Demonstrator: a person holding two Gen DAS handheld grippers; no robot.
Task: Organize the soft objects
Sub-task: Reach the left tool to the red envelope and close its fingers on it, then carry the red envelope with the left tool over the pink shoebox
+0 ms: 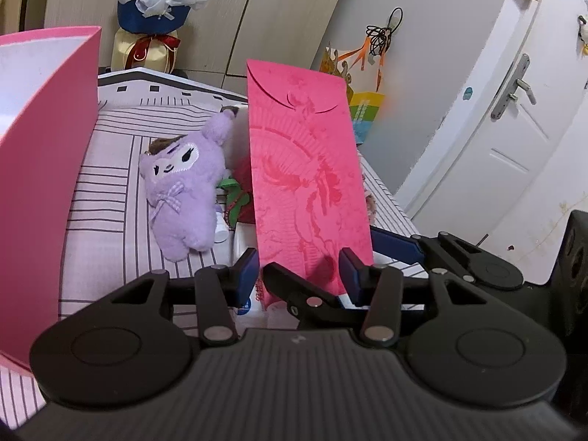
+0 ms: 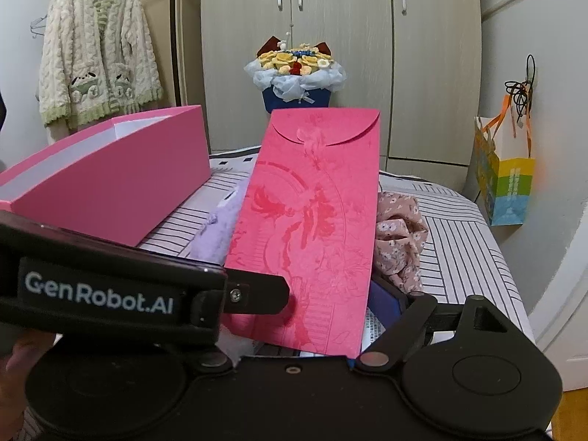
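Over the striped bed (image 1: 110, 191), red envelope (image 1: 308, 169) upright, left gripper (image 1: 299, 268) jaws apart, right gripper (image 2: 308, 294) jaws part-hidden, grip unclear.

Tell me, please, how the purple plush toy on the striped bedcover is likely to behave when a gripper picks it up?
The purple plush toy looks fluffy and stuffed, so it will probably squash when gripped and feel light. Its limbs and ear may droop. Lying flat on the striped bedcover, it seems unlikely to roll.
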